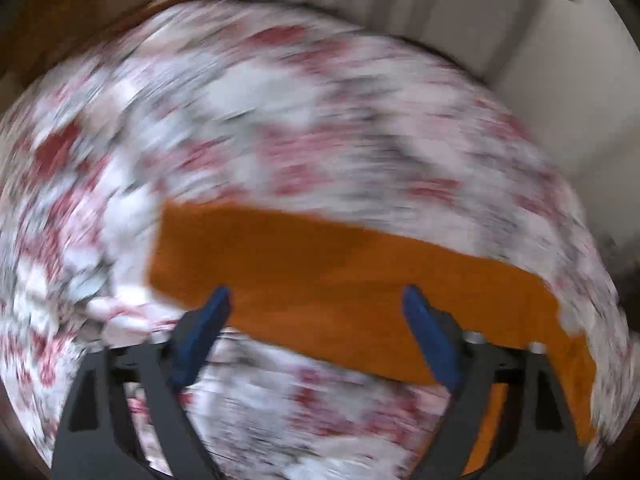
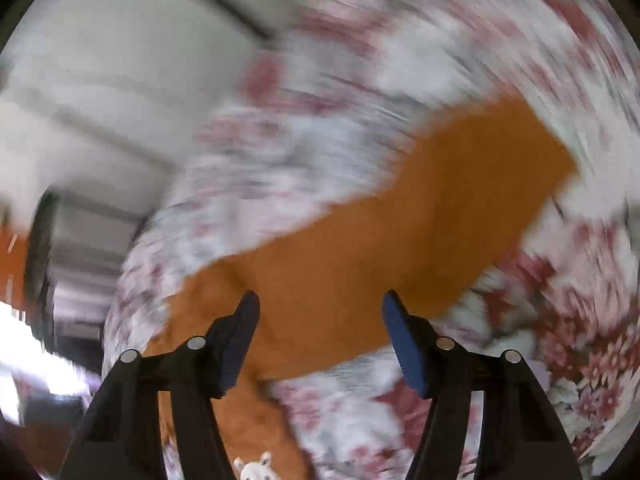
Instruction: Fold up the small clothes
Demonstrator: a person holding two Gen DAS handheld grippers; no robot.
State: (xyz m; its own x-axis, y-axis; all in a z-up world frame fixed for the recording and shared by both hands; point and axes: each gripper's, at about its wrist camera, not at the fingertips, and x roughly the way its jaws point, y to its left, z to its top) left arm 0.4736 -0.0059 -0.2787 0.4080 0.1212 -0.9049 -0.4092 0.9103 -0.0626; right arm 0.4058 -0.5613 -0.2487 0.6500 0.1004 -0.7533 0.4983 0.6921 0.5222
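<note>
Roughly midway: orange garment (image 1: 320, 276) lies as a long folded strip on the floral sheet (image 1: 280, 120), left gripper (image 1: 316, 300) and right gripper (image 2: 320, 304) both released above it, further folds likely remain.

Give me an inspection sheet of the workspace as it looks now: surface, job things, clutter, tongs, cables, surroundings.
Surface: floral sheet, white with red flowers, covers the work area; both views are motion-blurred.
Job's things: orange garment lies spread on the sheet; a small white animal print shows at its lower end in the right wrist view.
Clutter: nothing seen.
Tongs: left tongs open wide above the garment, nothing pinched; right tongs open over the garment, pads not pressing it.
Cables: nothing seen.
Surroundings: pale wall or furniture panels beyond the sheet's edge; too blurred to tell more.
</note>
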